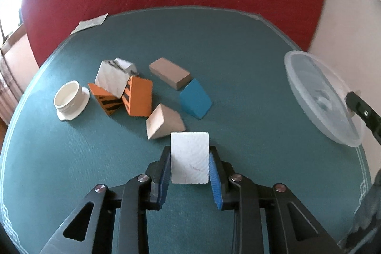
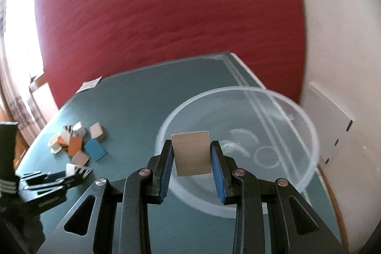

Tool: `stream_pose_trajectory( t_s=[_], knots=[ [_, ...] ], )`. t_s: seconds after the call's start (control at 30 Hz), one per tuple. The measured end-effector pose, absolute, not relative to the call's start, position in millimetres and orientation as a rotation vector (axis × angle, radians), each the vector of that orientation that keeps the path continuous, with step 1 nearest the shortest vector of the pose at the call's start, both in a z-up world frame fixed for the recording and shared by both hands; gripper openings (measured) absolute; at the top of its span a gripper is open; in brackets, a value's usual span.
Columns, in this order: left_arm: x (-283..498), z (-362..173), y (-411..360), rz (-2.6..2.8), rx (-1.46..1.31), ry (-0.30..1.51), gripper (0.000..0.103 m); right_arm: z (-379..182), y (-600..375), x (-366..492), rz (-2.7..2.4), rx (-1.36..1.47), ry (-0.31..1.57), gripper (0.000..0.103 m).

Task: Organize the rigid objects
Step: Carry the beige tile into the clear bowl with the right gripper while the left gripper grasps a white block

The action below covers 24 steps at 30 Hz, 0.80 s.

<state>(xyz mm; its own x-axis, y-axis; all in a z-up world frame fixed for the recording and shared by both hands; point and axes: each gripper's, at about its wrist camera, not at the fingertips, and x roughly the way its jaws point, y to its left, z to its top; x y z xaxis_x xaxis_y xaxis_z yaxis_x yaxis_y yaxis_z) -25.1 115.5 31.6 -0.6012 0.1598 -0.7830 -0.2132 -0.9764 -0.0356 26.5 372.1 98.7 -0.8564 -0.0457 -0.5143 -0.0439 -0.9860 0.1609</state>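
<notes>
- Left hand-held gripper (image 1: 190,163): closed on a white block (image 1: 189,157), pads against both side faces. The block is held near the tabletop (image 1: 250,92), on the near side of the pile; whether it is lifted clear cannot be told.
- Right hand-held gripper (image 2: 191,156): closed on a tan block (image 2: 192,153), held over the clear bowl (image 2: 307,125). The block is inside the rim outline in the right wrist view, not yet resting on the bowl floor.
- Bowl: appears to hold no blocks; only the tabletop pattern shows through its floor. In the left wrist view it appears tilted, well to the right of the pile.
- Pile, left of the bowl: two orange striped wedges (image 1: 123,99), a white wedge (image 1: 112,79) leaning on them with another white piece (image 1: 125,64) behind, a tan brick (image 1: 170,73), a blue wedge (image 1: 195,99), and a tan wedge (image 1: 164,122). All lie loose on the tabletop.
- A white jar (image 1: 69,99) stands at the far side of the pile from the bowl, just beside the orange wedges.
- Progress, as judged: early. No block is seen stored. Two are in hand; about seven remain on the tabletop.
- Remaining, as judged: release the tan block into the bowl, carry the white block across to it, then clear the pile.
</notes>
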Motion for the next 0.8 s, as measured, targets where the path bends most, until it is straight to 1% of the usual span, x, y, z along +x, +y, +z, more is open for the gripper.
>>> stream_pose_trajectory(
  t_s=[0.17,0.37,0.43,0.5,0.57,0.73,0.8],
  knots=[
    [-17.3,43.8,124.7,2.634,-1.211,0.124,0.031,100.0,394.7,25.1,-3.095,0.835,-0.307,0.032],
    [-14.2,50.4,125.0,2.617,-1.18,0.123,0.031,94.4,404.8,22.9,-3.169,0.823,-0.286,0.033],
    [-13.3,50.9,124.9,2.616,-1.175,0.122,0.031,92.7,404.5,21.3,-3.173,0.831,-0.275,0.037],
    [-13.5,51.5,125.6,2.613,-1.172,0.119,0.031,92.3,403.2,21.6,-3.19,0.822,-0.262,0.047],
    [-12.6,51.9,126.4,2.615,-1.17,0.118,0.031,94.1,403.2,25.3,-3.205,0.807,-0.263,0.049],
    [-13.5,56.6,133.3,2.602,-1.155,0.13,0.031,93.2,410.3,25.4,-3.254,0.803,-0.329,0.051],
    [-13.9,60.4,140.0,2.586,-1.142,0.138,0.031,92.3,414.3,26.2,-3.276,0.807,-0.355,0.053]
  ],
)
